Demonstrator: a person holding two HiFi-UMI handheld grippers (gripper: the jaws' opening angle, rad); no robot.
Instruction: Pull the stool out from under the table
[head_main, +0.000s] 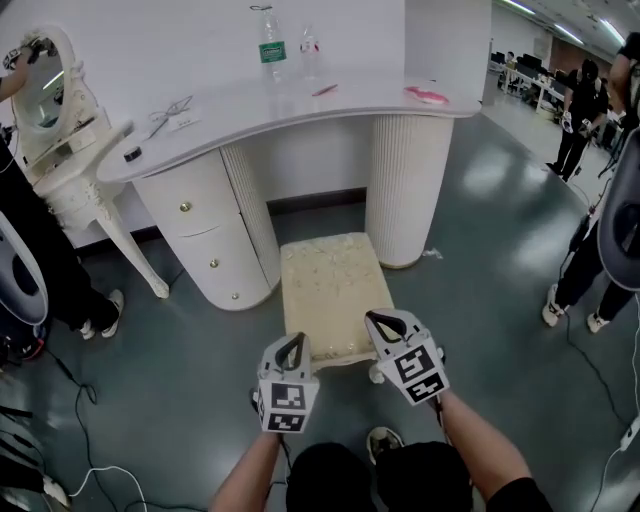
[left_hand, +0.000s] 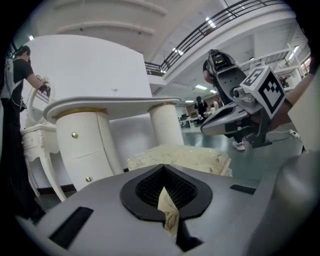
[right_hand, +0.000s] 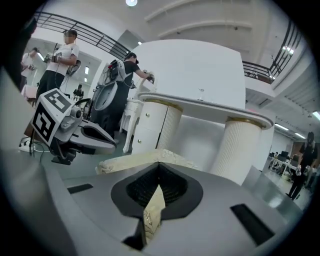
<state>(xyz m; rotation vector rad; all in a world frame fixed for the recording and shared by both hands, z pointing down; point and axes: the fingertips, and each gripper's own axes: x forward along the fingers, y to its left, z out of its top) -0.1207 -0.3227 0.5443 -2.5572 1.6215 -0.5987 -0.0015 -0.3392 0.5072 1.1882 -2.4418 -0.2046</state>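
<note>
Grey floor (head_main: 480, 300): one stool (head_main: 330, 285), two tools (head_main: 292, 342) (head_main: 380, 320).

The stool (head_main: 330, 290) stands on the floor, its far end between the drawer unit (head_main: 205, 235) at the left and the round column (head_main: 405, 190) at the right, both under the surface (head_main: 330, 100). A bottle (head_main: 271, 45) stands on the surface near the wall behind. The left claw (head_main: 291, 345) and the right claw (head_main: 383, 325) clamp the stool's near edge, side by side. A mirror table (head_main: 60, 160) stands farther left.
</note>
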